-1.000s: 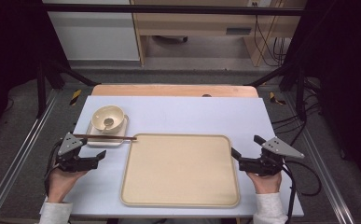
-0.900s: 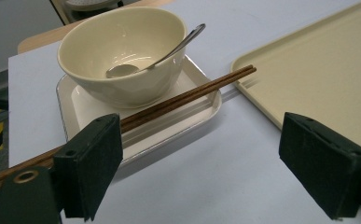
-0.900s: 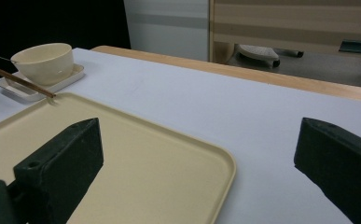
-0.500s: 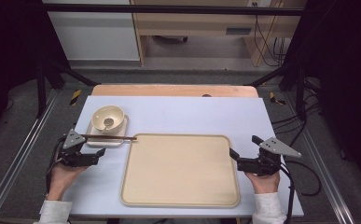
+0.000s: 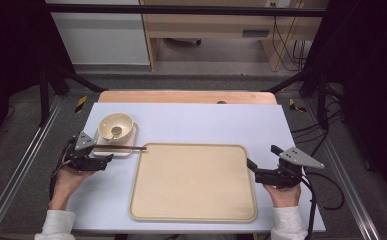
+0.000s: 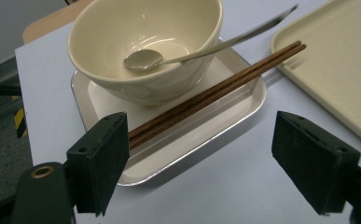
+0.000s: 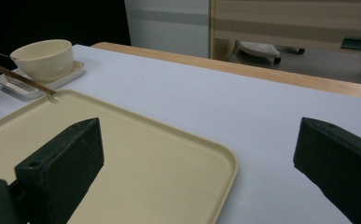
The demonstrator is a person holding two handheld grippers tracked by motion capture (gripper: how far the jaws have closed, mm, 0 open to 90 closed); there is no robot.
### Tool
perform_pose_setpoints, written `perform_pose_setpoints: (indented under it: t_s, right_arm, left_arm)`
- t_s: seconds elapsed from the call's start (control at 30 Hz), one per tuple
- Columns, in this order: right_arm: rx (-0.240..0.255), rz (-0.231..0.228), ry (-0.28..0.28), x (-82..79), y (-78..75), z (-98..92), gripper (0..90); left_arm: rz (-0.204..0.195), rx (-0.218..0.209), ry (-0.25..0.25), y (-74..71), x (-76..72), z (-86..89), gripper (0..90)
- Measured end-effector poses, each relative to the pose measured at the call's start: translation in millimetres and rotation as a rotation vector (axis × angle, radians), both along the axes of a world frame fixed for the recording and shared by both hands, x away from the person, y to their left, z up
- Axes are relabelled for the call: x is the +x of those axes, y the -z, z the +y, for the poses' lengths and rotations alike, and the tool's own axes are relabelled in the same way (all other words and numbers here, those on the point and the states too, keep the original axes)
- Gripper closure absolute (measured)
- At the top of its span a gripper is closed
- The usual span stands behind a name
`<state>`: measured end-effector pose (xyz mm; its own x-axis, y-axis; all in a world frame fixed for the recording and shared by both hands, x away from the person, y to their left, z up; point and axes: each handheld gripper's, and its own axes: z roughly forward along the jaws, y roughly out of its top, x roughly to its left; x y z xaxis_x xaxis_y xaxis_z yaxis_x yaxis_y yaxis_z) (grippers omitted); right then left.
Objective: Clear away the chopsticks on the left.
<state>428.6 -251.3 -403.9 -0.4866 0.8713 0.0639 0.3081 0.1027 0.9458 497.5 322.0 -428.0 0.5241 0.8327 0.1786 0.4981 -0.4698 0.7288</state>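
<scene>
A cream bowl (image 5: 115,125) with a metal spoon (image 6: 143,59) in it stands on a small white plate (image 6: 201,135). A pair of brown chopsticks (image 6: 215,93) lies across that plate, its tips reaching the big beige tray (image 5: 193,182). My left gripper (image 6: 206,172) is open at the plate's near edge. Its jaws have just been closing a little, with the plate's rim and the chopsticks' near ends between them, untouched. My right gripper (image 5: 262,156) is open at the tray's right edge, and in the right gripper view its jaws straddle the tray's corner (image 7: 225,163).
The pale blue mat (image 5: 206,125) covers the table, with a wooden strip (image 5: 186,96) along the back. Black frame posts (image 5: 43,90) stand at both sides. Cables (image 5: 326,180) trail off the right edge.
My left gripper has slid right, toward the small plate, and its jaws stand slightly narrower. The right gripper has kept still.
</scene>
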Motion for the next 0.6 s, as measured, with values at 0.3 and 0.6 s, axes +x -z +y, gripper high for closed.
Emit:
perform_pose_setpoints:
  t_s: [0.3, 0.6]
  right_arm:
    - [-0.007, 0.007, -0.005, 1.0, 1.4, 2.3, 2.4]
    - [-0.006, 0.005, -0.001, 0.7, 1.2, 1.9, 2.5]
  left_arm:
    - [-0.008, -0.032, -0.034, 5.1, 9.8, 5.9, 29.7]
    - [-0.015, -0.049, -0.036, 16.8, 21.9, 5.9, 40.4]
